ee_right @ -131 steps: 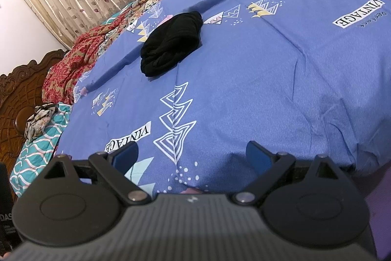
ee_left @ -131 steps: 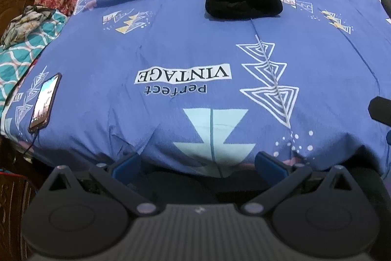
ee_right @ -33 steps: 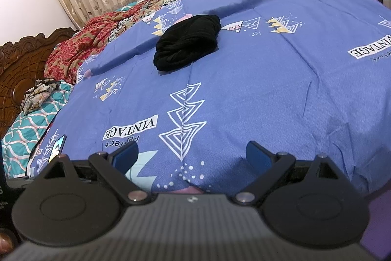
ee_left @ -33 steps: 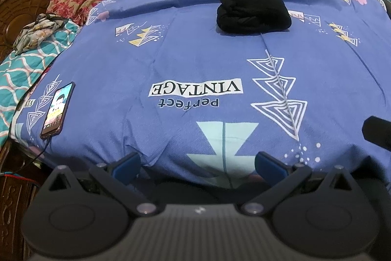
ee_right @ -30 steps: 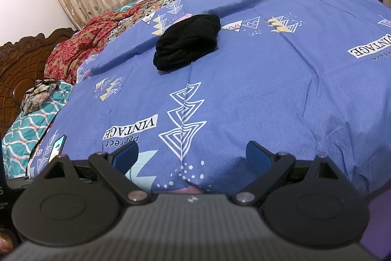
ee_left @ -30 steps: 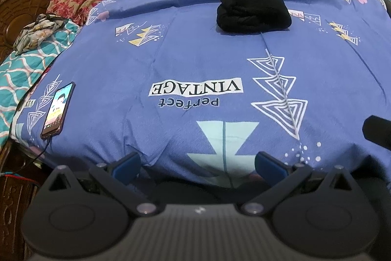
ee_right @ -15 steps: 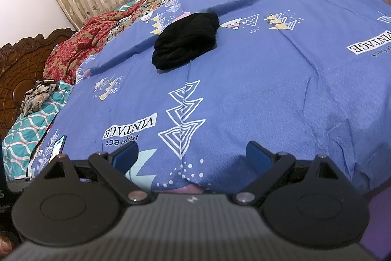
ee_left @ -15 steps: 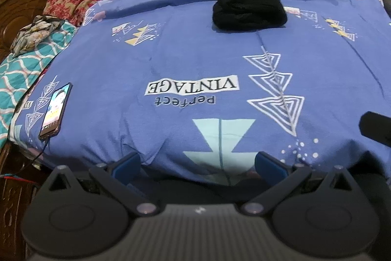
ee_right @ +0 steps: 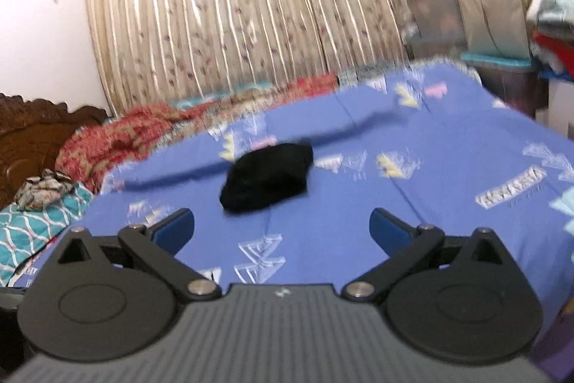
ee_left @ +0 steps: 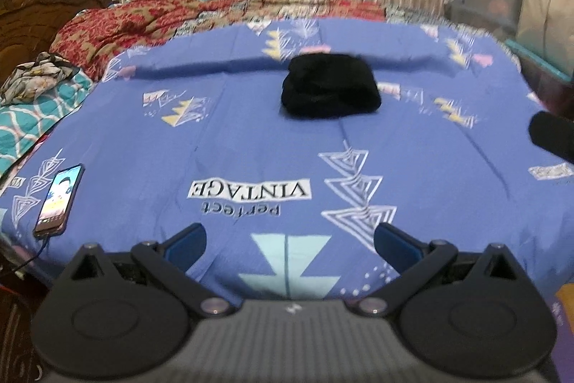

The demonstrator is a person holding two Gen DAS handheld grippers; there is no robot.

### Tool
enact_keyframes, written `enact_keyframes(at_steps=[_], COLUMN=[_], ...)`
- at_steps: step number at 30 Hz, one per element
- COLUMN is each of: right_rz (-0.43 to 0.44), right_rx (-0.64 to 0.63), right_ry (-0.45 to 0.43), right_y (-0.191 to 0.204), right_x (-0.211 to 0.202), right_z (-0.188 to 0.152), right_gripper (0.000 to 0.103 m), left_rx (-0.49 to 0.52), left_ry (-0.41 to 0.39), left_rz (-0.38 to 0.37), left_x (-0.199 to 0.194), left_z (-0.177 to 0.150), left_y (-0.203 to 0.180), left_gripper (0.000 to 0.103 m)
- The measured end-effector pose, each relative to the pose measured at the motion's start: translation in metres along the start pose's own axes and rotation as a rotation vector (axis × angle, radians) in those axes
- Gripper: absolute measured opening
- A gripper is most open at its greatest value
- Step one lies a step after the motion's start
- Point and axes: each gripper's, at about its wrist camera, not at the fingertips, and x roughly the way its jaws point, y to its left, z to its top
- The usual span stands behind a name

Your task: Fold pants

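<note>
— Blue pads on both tools, what are they doing?

— Both sets of jaws are spread wide with nothing between them. My left gripper hangs over the near edge of the bed, and my right gripper has just been opening further, also over bare sheet.

— Where are the pants?

— The pants sit as a black bundle well ahead of both tools, near the middle of the bed, just in front of a long crease in the sheet.

— How would you go in?

— I'd judge this the reach. I'd carry both tools forward together, come down on opposite ends of the bundle, and pinch only the black cloth, not the sheet under it, then spread it flat before any fold.

— Anything unclear?

— Plenty. Both views are smeared, and the bundle is one dark lump: I cannot tell waistband from legs. A phone lies by the left edge, well clear. My right tool shows only as a dark tip at the left view's right border.
</note>
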Motion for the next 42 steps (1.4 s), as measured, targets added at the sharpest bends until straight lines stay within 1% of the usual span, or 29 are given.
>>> enact_keyframes(at_steps=[1, 3, 6, 10, 19, 22, 24, 27, 29, 32, 35, 38, 42], right_rz=[0.003, -0.021, -0.043, -0.090, -0.099, -0.092, -0.091, -0.094, -0.094, -0.094, -0.111, -0.152, -0.213], right_rx=[-0.006, -0.026, -0.033, -0.007, -0.032, -0.043, -0.055, -0.061, -0.047, -0.015, 0.021, 0.033, 0.064], right_ry=[0.013, 0.049, 0.069, 0.032, 0.086, 0.139, 0.156, 0.168, 0.179, 0.201, 0.200, 0.188, 0.184], right_y=[0.001, 0.005, 0.008, 0.013, 0.043, 0.051, 0.054, 0.056, 0.053, 0.051, 0.050, 0.048, 0.046], right_x=[0.003, 0.011, 0.020, 0.022, 0.043, 0.053, 0.059, 0.071, 0.081, 0.098, 0.107, 0.107, 0.111], right_z=[0.001, 0.000, 0.000, -0.001, -0.002, -0.002, -0.002, 0.002, 0.010, 0.024, 0.034, 0.034, 0.036], right_gripper=[0.103, 0.103, 0.103, 0.103, 0.103, 0.103, 0.103, 0.103, 0.103, 0.103, 0.103, 0.103, 0.103], left_rx=[-0.004, -0.011, -0.019, -0.036, -0.092, -0.105, -0.100, -0.062, -0.025, 0.027, 0.047, 0.066, 0.116], left_ry=[-0.009, -0.026, -0.039, -0.046, -0.091, -0.079, -0.065, -0.002, 0.018, 0.016, -0.004, -0.008, 0.030], left_rz=[-0.007, -0.024, -0.041, -0.054, -0.041, -0.035, -0.017, -0.033, -0.025, -0.021, -0.036, -0.066, -0.119], left_x=[-0.002, -0.004, -0.005, -0.002, 0.005, 0.011, 0.018, 0.037, 0.048, 0.063, 0.079, 0.094, 0.112], left_z=[0.000, -0.001, -0.002, -0.002, -0.003, -0.003, 0.001, 0.014, 0.027, 0.054, 0.082, 0.098, 0.109], left_y=[0.001, 0.004, 0.008, 0.020, 0.055, 0.061, 0.065, 0.070, 0.072, 0.075, 0.077, 0.075, 0.070], left_gripper=[0.103, 0.103, 0.103, 0.103, 0.103, 0.103, 0.103, 0.103, 0.103, 0.103, 0.103, 0.103, 0.103])
